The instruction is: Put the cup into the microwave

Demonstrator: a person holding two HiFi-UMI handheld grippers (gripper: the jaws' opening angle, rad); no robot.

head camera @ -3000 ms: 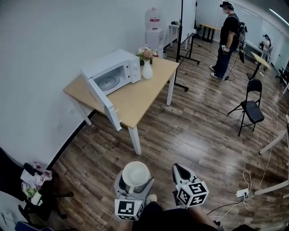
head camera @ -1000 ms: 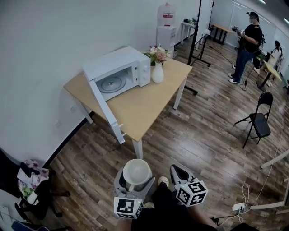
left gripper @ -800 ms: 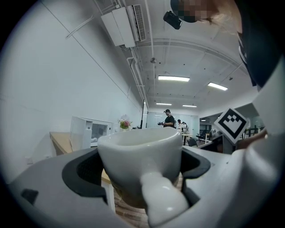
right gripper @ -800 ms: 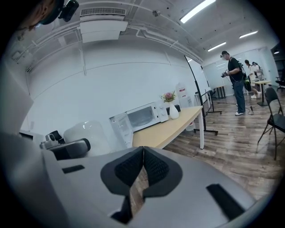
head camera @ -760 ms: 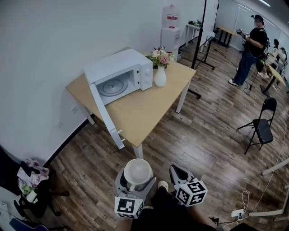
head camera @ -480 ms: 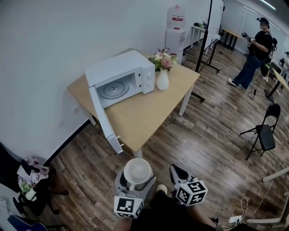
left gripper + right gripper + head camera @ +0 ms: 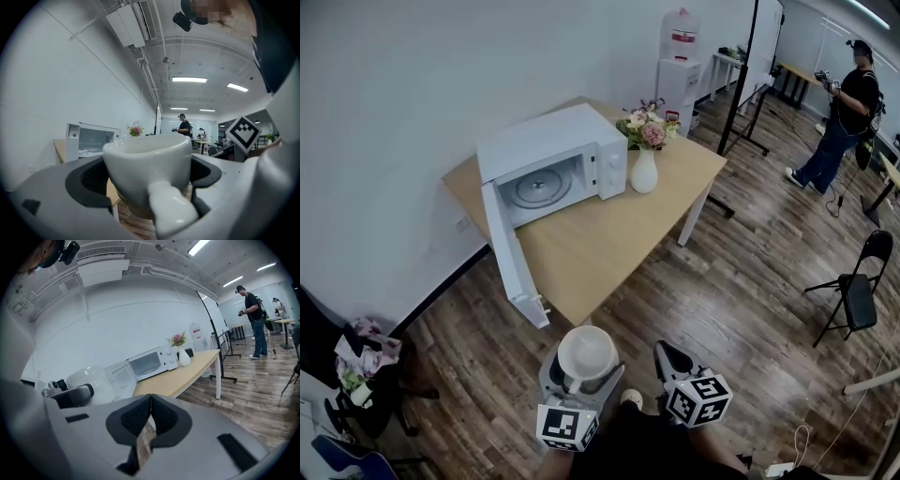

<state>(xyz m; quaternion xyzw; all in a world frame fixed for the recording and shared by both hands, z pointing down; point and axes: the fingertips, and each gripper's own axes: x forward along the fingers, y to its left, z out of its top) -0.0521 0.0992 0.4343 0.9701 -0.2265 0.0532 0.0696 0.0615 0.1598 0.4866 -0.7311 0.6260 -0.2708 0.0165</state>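
Down at the bottom of the head view, the left claw (image 7: 584, 367) is spread wide enough to take the cup (image 7: 147, 159) and pinches it, one dark pad pressed on each side of the bowl. The cup is white and glossy, upright, with a rounded bowl and a thick handle that points back toward the left gripper view's camera. It hangs over the wooden floor (image 7: 712, 291), near the front corner of the counter (image 7: 609, 239) and well apart from the microwave (image 7: 551, 164).

The right claw (image 7: 150, 416) is pressed together, its pads meeting with nothing between them. It sits just beside the left one, to its right.

The microwave stands on the counter by the wall, its door (image 7: 508, 248) swung open past the counter's edge and the glass plate visible inside. A white vase (image 7: 644, 173) with flowers stands just beside the microwave. Farther off, a person (image 7: 844, 117) stands on the floor.
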